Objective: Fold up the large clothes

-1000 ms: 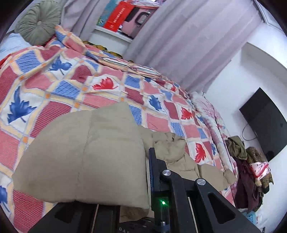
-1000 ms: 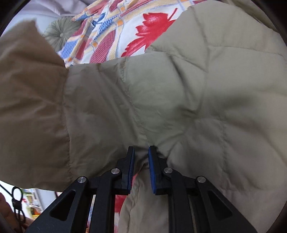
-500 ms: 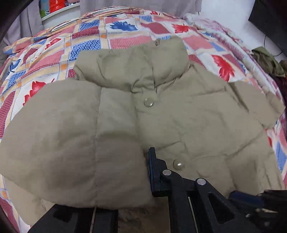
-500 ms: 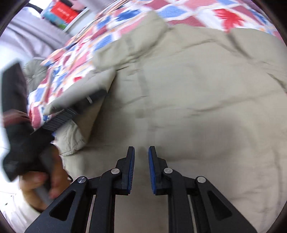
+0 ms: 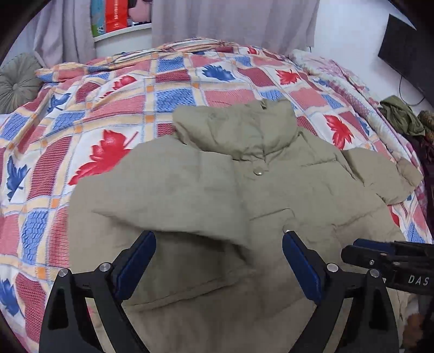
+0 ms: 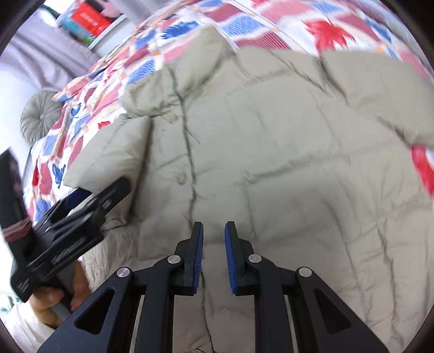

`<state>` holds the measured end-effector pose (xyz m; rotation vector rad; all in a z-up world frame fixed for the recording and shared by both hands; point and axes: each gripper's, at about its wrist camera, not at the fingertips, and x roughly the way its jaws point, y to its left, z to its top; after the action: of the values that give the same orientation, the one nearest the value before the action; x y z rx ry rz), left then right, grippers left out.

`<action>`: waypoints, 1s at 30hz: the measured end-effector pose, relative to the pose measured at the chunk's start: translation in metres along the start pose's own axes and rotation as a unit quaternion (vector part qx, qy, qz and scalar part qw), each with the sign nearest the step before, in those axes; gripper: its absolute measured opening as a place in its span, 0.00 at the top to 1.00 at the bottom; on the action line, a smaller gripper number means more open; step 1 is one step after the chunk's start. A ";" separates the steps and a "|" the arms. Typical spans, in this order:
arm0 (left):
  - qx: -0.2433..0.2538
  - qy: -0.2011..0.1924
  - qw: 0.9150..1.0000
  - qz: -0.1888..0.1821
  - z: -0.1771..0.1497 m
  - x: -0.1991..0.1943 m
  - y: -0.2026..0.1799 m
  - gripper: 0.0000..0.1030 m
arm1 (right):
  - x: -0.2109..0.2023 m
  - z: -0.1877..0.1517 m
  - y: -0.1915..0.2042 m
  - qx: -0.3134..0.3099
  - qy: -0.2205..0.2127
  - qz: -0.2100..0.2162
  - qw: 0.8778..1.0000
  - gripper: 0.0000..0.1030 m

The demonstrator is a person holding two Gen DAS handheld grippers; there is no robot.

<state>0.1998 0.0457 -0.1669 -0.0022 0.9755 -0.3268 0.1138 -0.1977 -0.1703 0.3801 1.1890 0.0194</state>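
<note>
My left gripper point(image 5: 218, 255) has its fingers point(image 5: 135, 260) spread wide; they have just been opening, and the folded-in sleeve point(image 5: 173, 198) of the beige puffer jacket point(image 5: 298, 201) lies loose just ahead of them, gripped by neither pad. The jacket rests front-up on the bed's patchwork quilt point(image 5: 114, 114), collar point(image 5: 236, 130) toward the curtains point(image 5: 233, 21), snaps point(image 5: 257, 171) down its middle. Its other sleeve point(image 5: 379, 173) stretches out toward the bed's far edge. My right gripper point(image 6: 214, 252) hangs over the jacket's lower front, fingers point(image 6: 196, 255) parted by a narrow gap, just been opening, nothing pinched between them. In the right view my left hand point(image 6: 54, 298) grips the other tool's handle beside the jacket's hem. A round grey cushion point(image 5: 16, 78) sits at the quilt's corner
</note>
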 end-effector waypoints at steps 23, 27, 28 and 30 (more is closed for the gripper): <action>-0.111 0.013 0.994 0.023 0.012 0.039 0.146 0.86 | 0.071 0.014 0.205 -0.373 -0.139 -0.194 0.897 0.95; -0.074 0.033 0.995 0.060 0.011 0.056 0.143 0.86 | 0.041 0.034 0.143 -0.227 -0.156 -0.176 0.945 0.95; -0.083 0.038 0.994 0.061 0.010 0.061 0.147 0.86 | 0.040 0.037 0.123 -0.183 -0.145 -0.160 0.959 0.95; -0.100 0.044 0.992 0.065 0.004 0.067 0.154 0.86 | 0.046 0.044 0.072 -0.068 -0.103 -0.109 0.986 0.93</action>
<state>0.2796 0.1728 -0.2421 -0.1066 1.0867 -0.1093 0.1842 -0.1325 -0.1761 0.1267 1.0117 -0.1252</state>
